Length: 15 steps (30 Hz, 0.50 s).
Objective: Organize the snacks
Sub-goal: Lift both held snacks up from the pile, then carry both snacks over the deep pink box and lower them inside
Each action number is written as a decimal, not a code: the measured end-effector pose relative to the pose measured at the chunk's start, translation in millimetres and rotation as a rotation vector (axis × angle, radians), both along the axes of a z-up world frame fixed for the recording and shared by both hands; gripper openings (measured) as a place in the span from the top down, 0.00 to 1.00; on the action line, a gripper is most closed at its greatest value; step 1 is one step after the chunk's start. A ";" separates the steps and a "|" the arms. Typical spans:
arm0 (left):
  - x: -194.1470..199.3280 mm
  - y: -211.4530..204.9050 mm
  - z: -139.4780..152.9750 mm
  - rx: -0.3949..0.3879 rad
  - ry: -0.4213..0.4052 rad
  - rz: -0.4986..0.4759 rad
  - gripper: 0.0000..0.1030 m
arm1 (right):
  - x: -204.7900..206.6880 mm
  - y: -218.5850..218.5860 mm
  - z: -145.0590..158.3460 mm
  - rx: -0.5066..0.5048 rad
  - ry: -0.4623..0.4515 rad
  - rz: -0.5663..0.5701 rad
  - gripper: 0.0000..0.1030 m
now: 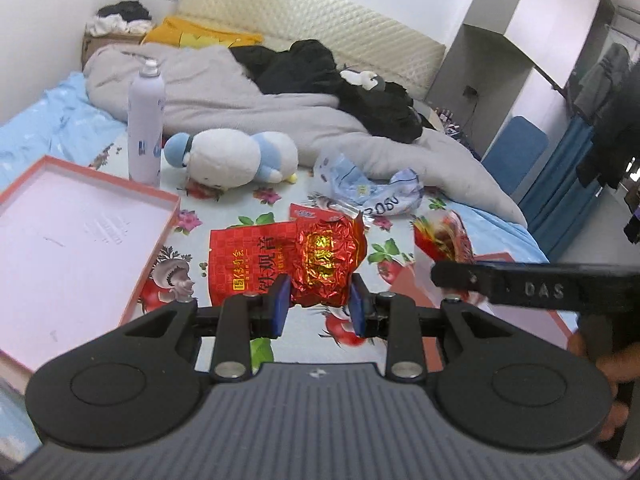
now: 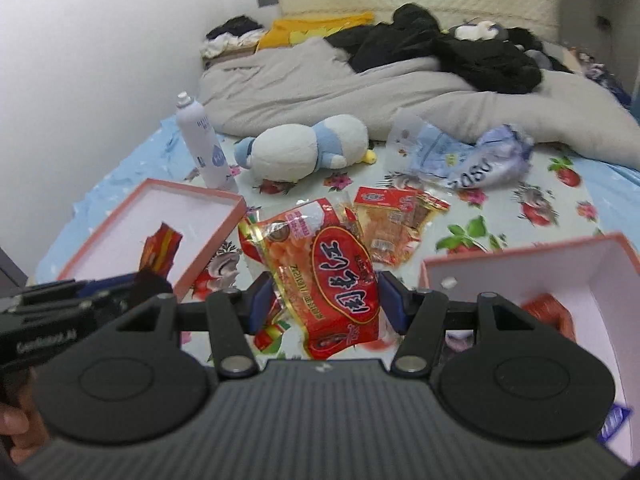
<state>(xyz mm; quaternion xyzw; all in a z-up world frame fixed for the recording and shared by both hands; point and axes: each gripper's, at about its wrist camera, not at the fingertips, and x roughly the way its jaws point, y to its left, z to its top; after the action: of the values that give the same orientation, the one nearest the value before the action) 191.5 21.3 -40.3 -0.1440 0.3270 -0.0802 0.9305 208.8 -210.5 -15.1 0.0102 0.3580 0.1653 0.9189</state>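
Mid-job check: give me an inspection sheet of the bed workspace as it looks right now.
Surface: floral bedsheet, rumpled.
Job's things: crinkled red foil packet and red-orange snack bag held; flat red packet, orange snack packs and blue wrappers loose; two pink-rimmed boxes, left box and right box.
Clutter: plush toy, spray bottle, grey duvet, dark clothes.
Grippers: left gripper shut on the foil packet; right gripper shut on the snack bag.
Cables: nothing seen on the bed.
Surroundings: white wall, cream headboard.

Crinkled red foil packet (image 1: 326, 264) and red-orange snack bag (image 2: 324, 276), both lifted above bed.
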 end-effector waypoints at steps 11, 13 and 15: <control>-79.2 -26.4 27.7 -0.006 -0.013 -0.025 0.66 | -96.8 -47.2 15.2 0.078 -0.024 -0.166 0.42; -89.7 -33.1 31.4 -0.013 -0.013 -0.031 0.66 | -110.9 -53.2 14.9 0.084 -0.025 -0.174 0.42; -96.3 -40.9 35.2 -0.009 -0.012 -0.032 0.66 | -122.1 -59.3 13.3 0.083 -0.022 -0.181 0.42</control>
<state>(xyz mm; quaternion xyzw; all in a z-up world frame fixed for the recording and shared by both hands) 95.3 -19.6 -5.1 -0.1424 0.3234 -0.0972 0.9304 86.8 -269.9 -1.7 0.0787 0.3385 0.0961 0.9327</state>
